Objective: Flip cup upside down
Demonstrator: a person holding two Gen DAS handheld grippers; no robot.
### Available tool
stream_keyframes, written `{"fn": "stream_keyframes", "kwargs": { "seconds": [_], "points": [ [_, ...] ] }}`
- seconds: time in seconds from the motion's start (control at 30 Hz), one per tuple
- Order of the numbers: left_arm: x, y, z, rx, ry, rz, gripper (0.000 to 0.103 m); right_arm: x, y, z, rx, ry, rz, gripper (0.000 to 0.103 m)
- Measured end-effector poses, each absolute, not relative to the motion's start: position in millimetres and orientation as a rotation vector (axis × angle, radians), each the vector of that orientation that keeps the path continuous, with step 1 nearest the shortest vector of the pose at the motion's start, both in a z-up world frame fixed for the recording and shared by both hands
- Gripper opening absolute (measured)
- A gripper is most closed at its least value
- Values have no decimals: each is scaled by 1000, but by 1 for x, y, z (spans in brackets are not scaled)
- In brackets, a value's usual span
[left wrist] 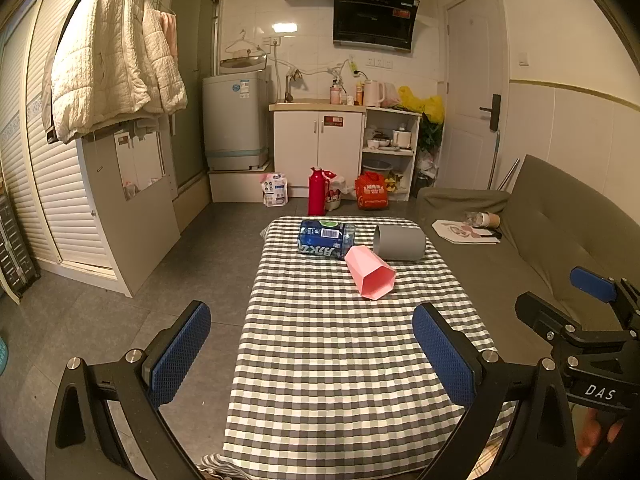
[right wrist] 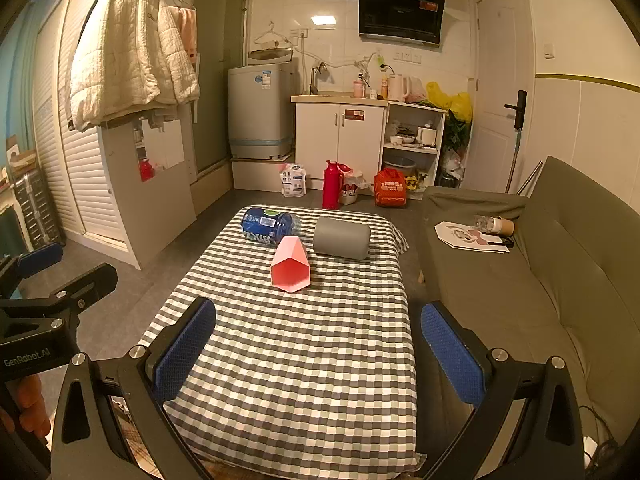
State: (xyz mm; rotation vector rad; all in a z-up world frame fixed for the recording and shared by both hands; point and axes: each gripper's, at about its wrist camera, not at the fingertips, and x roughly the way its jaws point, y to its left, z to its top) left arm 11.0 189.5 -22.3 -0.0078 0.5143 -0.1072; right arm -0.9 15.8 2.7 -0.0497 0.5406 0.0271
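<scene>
The pink cup (left wrist: 370, 275) lies on its side toward the desk's (left wrist: 320, 360) far edge, mouth facing the near edge. Left gripper (left wrist: 312, 356) and right gripper (right wrist: 316, 354) both spread wide, empty.

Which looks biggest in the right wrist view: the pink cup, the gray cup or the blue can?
1. gray cup
2. pink cup, close to the gray one, and it lies nearer the camera, so unsure
3. blue can, farthest back
</scene>
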Motion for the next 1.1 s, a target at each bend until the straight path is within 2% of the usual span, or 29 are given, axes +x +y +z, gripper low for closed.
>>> {"fn": "stream_keyframes", "kwargs": {
  "seconds": [1.1],
  "points": [
    [11,194,-19,-13,516,-100,103,1,9,4,-48,542,46,103]
  ]
}}
